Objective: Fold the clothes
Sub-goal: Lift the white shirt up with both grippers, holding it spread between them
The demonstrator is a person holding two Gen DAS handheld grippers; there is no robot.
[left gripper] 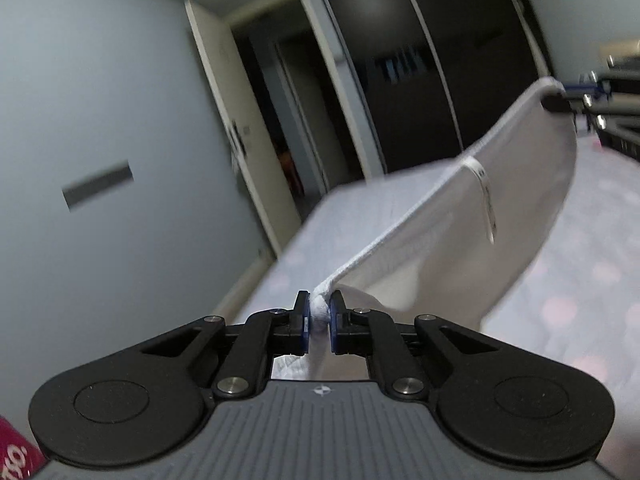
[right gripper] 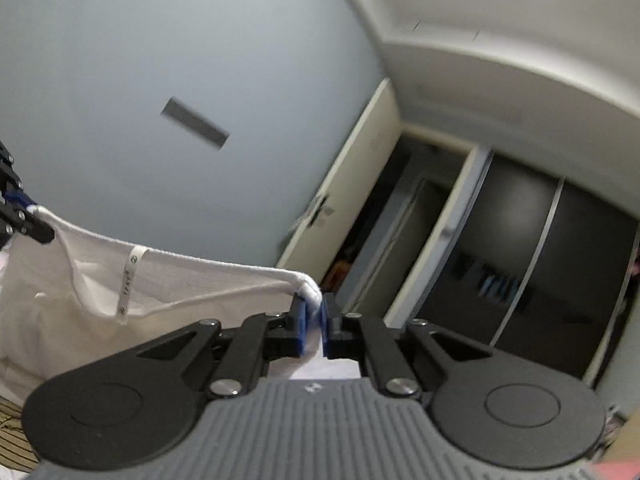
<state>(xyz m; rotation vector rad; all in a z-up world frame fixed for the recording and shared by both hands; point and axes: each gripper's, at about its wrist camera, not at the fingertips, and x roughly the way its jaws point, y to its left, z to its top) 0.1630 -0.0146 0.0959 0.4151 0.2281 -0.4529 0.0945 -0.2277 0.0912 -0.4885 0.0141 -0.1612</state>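
A white garment [left gripper: 472, 216] hangs in the air, stretched between both grippers by its ribbed top edge. My left gripper [left gripper: 319, 318] is shut on one bunched corner of that edge. The other corner is clamped in my right gripper [right gripper: 315, 312], which also shows at the far right of the left wrist view as the right gripper [left gripper: 560, 98]. The left gripper [right gripper: 24, 216] appears at the left edge of the right wrist view. A white label strip [right gripper: 129, 284] dangles from the middle of the edge. The white garment [right gripper: 52, 312] sags below the edge.
Under the garment lies a bed [left gripper: 592, 248] with a pale spotted cover. Beyond it are a grey wall [left gripper: 100, 120], an open door [left gripper: 240, 152] to a dark hallway and dark sliding wardrobe doors [left gripper: 420, 60]. A striped cloth [right gripper: 12, 436] lies at the lower left.
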